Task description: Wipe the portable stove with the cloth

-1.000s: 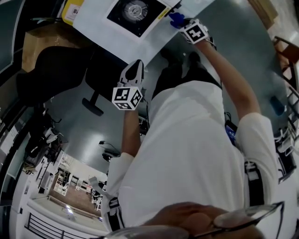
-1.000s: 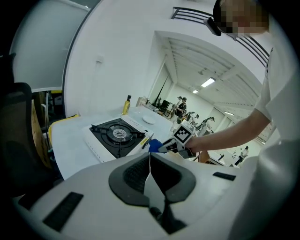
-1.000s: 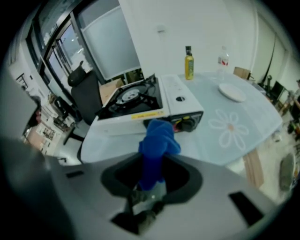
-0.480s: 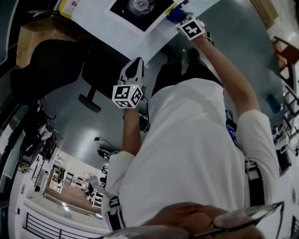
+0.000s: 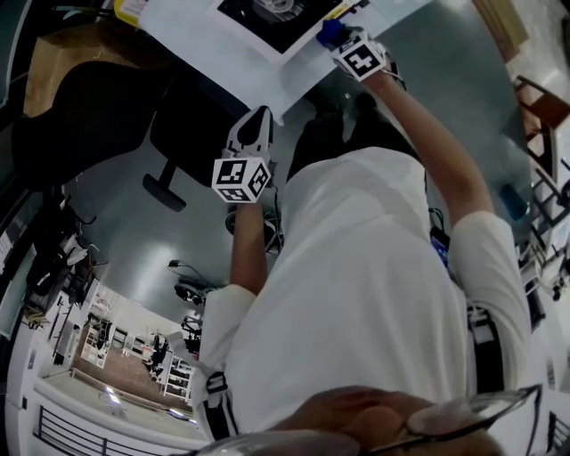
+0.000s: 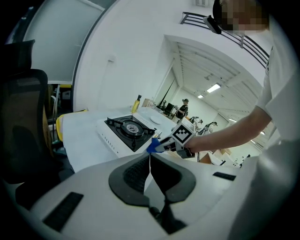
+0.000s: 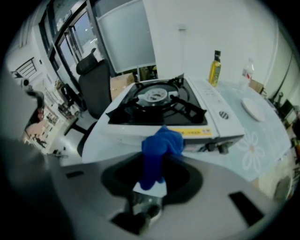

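Observation:
The portable stove (image 7: 159,105), white with a black burner top, stands on the white table (image 7: 93,140); it is also seen at the top edge of the head view as the stove (image 5: 278,11). My right gripper (image 7: 157,161) is shut on a blue cloth (image 7: 161,143), whose bunched end hangs just before the stove's front panel. In the head view the right gripper (image 5: 343,43) carries the cloth (image 5: 328,32) at the stove's near corner. My left gripper (image 6: 150,159) is shut and holds nothing, back from the table edge, with the stove (image 6: 129,129) ahead of it.
An oil bottle (image 7: 214,68), a clear bottle (image 7: 247,72) and a white plate (image 7: 255,108) stand behind and right of the stove. A black office chair (image 7: 93,84) stands at the table's left side. The flowered tablecloth (image 7: 253,154) hangs over the near right corner.
The right gripper with the cloth has edged closer to the stove's front corner. The left gripper has hardly moved; the head view has shifted slightly.

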The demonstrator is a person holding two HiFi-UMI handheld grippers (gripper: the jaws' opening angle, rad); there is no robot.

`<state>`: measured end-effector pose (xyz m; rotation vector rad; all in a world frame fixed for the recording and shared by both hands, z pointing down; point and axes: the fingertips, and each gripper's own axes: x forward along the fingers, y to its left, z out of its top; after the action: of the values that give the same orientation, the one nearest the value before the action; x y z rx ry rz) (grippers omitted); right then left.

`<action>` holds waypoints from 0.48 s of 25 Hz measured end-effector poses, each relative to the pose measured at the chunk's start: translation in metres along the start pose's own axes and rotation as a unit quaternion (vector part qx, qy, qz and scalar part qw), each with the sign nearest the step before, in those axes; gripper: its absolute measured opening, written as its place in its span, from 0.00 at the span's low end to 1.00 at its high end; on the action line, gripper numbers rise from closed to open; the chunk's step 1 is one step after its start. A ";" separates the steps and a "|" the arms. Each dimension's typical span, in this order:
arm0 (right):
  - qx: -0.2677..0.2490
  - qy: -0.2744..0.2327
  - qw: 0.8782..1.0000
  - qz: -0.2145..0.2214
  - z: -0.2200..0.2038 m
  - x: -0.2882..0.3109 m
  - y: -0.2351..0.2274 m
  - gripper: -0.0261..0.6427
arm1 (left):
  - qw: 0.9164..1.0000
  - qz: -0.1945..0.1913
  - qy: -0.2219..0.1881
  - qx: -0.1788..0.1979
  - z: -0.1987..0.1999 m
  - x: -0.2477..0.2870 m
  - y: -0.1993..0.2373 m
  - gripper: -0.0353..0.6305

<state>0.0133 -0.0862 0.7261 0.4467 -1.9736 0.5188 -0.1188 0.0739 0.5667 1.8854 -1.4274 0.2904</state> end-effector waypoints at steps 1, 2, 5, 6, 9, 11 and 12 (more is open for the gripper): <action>0.000 0.002 1.000 0.000 -0.001 0.000 0.003 0.24 | 1.000 0.001 -0.001 -0.001 -0.002 -0.002 0.000 0.11; -0.001 0.003 1.000 0.001 -0.002 0.000 0.007 0.24 | 1.000 0.001 -0.002 -0.003 -0.004 -0.004 0.000 0.11; -0.011 0.009 1.000 0.013 0.000 0.004 0.023 0.24 | 1.000 0.005 -0.005 -0.007 -0.009 -0.008 0.004 0.11; -0.015 0.012 1.000 0.018 0.000 0.006 0.028 0.24 | 1.000 0.006 -0.006 -0.009 -0.009 -0.009 0.005 0.11; -0.026 0.017 0.999 0.030 0.001 0.009 0.042 0.24 | 1.000 0.011 -0.012 -0.015 -0.011 -0.013 0.008 0.11; -0.033 0.019 0.999 0.033 0.003 0.011 0.049 0.24 | 1.000 0.015 -0.016 -0.021 -0.013 -0.015 0.011 0.11; -0.036 0.021 0.999 0.034 0.003 0.013 0.053 0.24 | 0.999 0.016 -0.018 -0.023 -0.014 -0.016 0.013 0.11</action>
<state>-0.0219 -0.0448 0.7275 0.3218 -1.9653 0.4956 -0.1328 0.0935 0.5725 1.8394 -1.4783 0.2374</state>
